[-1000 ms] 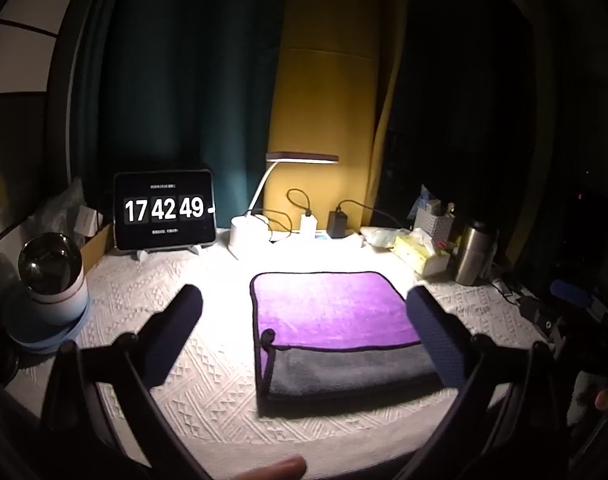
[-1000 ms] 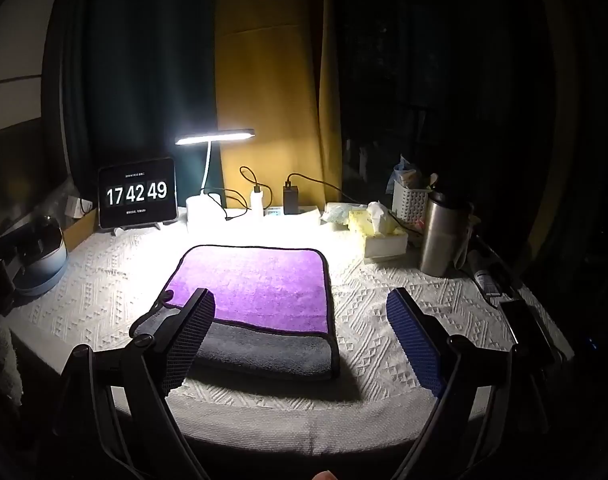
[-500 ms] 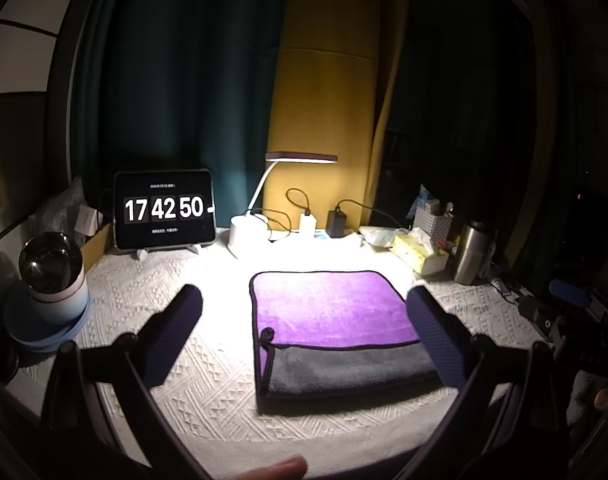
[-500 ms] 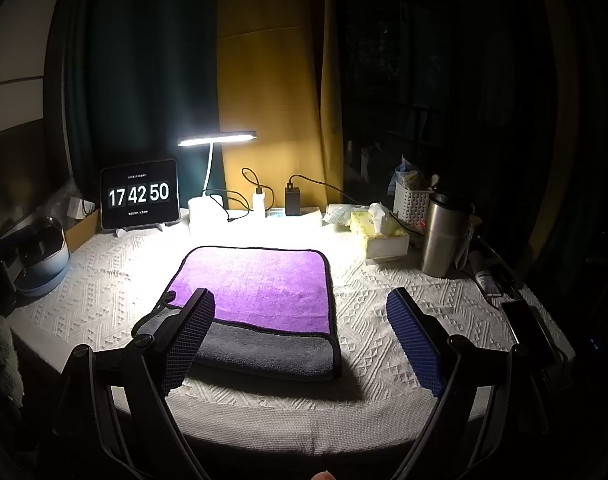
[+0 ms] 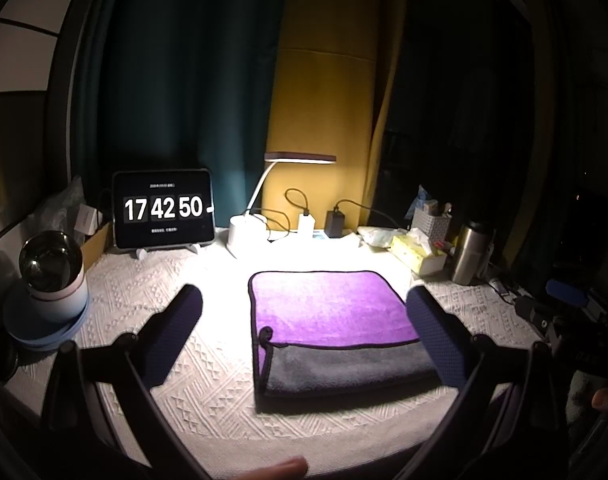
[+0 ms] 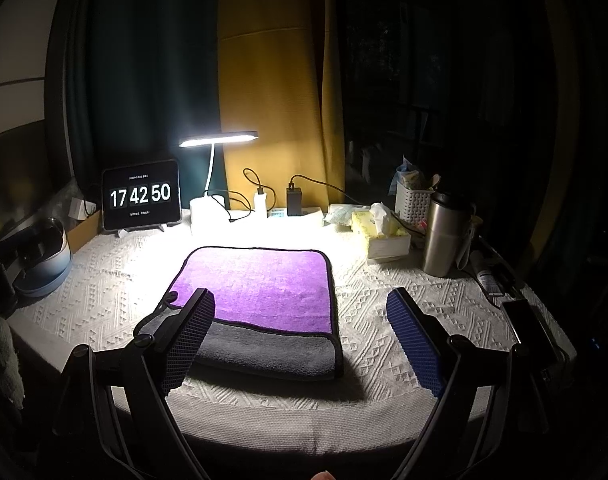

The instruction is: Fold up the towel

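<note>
A purple and grey towel (image 5: 328, 308) lies folded on the white patterned tablecloth (image 5: 143, 288), its grey underside showing along the near edge; it also shows in the right wrist view (image 6: 259, 284). My left gripper (image 5: 304, 308) is open and empty, held above the table's near side with the towel between its fingers in view. My right gripper (image 6: 299, 312) is open and empty, held back near the table's front edge, its left finger (image 6: 191, 332) in front of the towel's near left corner.
A tablet clock (image 5: 163, 208) and a lit desk lamp (image 5: 299, 158) stand at the back. A tissue box (image 6: 380, 232), a steel flask (image 6: 444, 236) and a basket (image 6: 414, 200) are at the right. A bowl on plates (image 5: 51, 280) sits at the left.
The clock went from 17 42 49 to 17 42 50. Both grippers have barely moved; the towel lies as before.
</note>
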